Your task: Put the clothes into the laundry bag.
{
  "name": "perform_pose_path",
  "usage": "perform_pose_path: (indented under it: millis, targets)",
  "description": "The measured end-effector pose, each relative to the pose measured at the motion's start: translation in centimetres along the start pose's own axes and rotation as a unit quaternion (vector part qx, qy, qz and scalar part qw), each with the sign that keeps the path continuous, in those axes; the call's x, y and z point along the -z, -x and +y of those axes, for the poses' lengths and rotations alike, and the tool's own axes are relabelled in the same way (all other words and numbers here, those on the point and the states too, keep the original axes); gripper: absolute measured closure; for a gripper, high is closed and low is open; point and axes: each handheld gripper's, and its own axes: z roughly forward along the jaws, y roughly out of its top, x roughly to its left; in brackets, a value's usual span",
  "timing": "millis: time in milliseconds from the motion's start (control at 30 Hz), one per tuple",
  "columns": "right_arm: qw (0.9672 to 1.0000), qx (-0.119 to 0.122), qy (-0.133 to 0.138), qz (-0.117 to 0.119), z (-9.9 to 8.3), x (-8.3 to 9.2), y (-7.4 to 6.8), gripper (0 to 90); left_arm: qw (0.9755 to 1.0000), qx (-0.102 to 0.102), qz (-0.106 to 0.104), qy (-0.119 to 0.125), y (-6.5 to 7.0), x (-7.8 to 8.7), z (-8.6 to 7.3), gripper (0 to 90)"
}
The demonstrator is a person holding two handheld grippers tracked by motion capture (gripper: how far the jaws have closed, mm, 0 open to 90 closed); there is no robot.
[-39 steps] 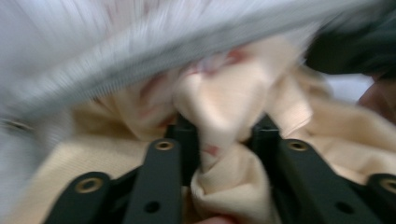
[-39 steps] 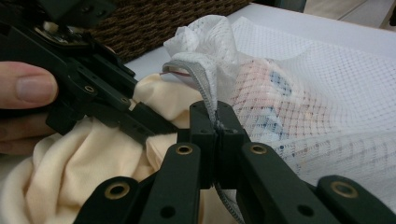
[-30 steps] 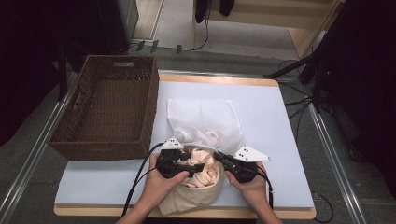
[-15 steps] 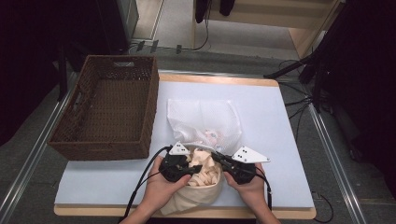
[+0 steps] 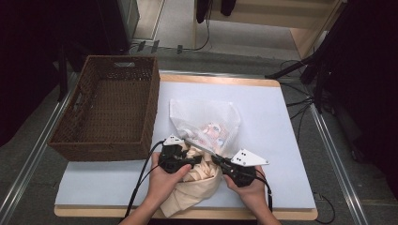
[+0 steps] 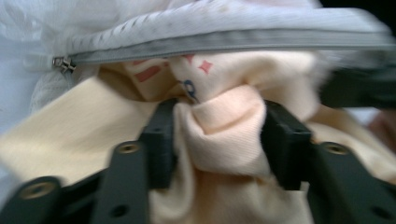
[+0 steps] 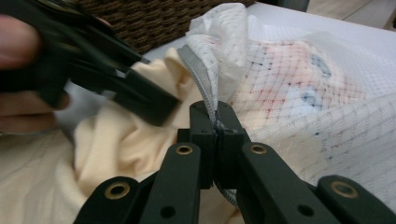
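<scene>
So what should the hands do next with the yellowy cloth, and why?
Probably push the cream cloth deeper into the mesh bag. The right gripper pinches the bag's zipper edge, holding the mouth open, and the left gripper has a fold between its jaws, which have just been opening. Most of the cloth is outside.

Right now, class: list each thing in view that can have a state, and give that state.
Mesh laundry bag: unzipped, mouth held open.
Cream garment: bunched, partly inside the bag.
Wicker basket: empty.
Left claw: gripping a cream fold.
Right claw: shut on the bag's zipper edge.
</scene>
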Motion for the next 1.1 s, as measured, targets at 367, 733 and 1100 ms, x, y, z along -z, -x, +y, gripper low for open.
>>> perform_pose_path:
  millis: [367, 733, 1100]
  targets:
    - [0.9997, -0.018, -0.009, -0.011, -0.2, -0.4, 0.7, 88.5, 0.9931, -0.080, -0.012, -0.085, 3.1, -0.8, -1.6, 9.8]
    - [0.9999, -0.013, -0.009, -0.003, -0.2, -0.7, 0.2, 88.5, 0.9918, -0.101, 0.038, -0.070, 2.8, -0.4, -1.8, 73.0]
    - [1.0000, 0.001, 0.004, 0.008, 0.0, -0.4, -0.7, 88.5, 0.9987, 0.016, 0.045, -0.017, -0.3, -1.3, -1.6, 69.6]
